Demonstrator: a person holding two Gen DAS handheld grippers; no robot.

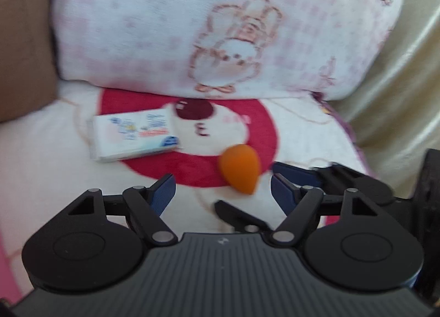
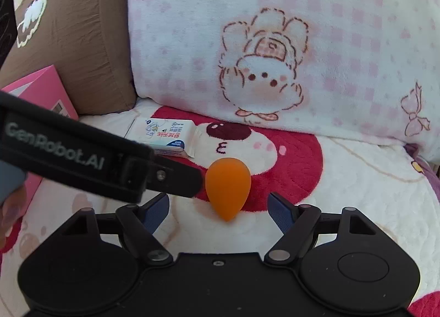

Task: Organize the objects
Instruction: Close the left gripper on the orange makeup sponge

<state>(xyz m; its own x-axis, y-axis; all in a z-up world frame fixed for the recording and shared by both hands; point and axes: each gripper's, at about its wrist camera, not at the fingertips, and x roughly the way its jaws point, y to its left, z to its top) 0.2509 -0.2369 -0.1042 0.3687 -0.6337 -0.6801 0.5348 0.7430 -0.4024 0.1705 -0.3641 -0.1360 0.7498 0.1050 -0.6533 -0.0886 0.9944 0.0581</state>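
Orange teardrop-shaped makeup sponge lying on cream plush blanket with red-and-white cartoon print, pointed end toward camera in right wrist view. White flat tissue packet with blue and red print lying further back and left, well apart from sponge; print too small to read, Chinese characters only guessed at. Pink-checked fleece pillow with drawn bunny figure propped behind. Brown cushion at left, pink box beside it.

Right gripper, jaws wide apart, empty, blue pads either side of sponge tip, not touching. Left gripper, jaws open, nothing between them, sponge just ahead and right; left view blurred. Left gripper body crossing right wrist view, white lettering "GenRobot.AI" readable, tip just beside sponge; contact unclear.
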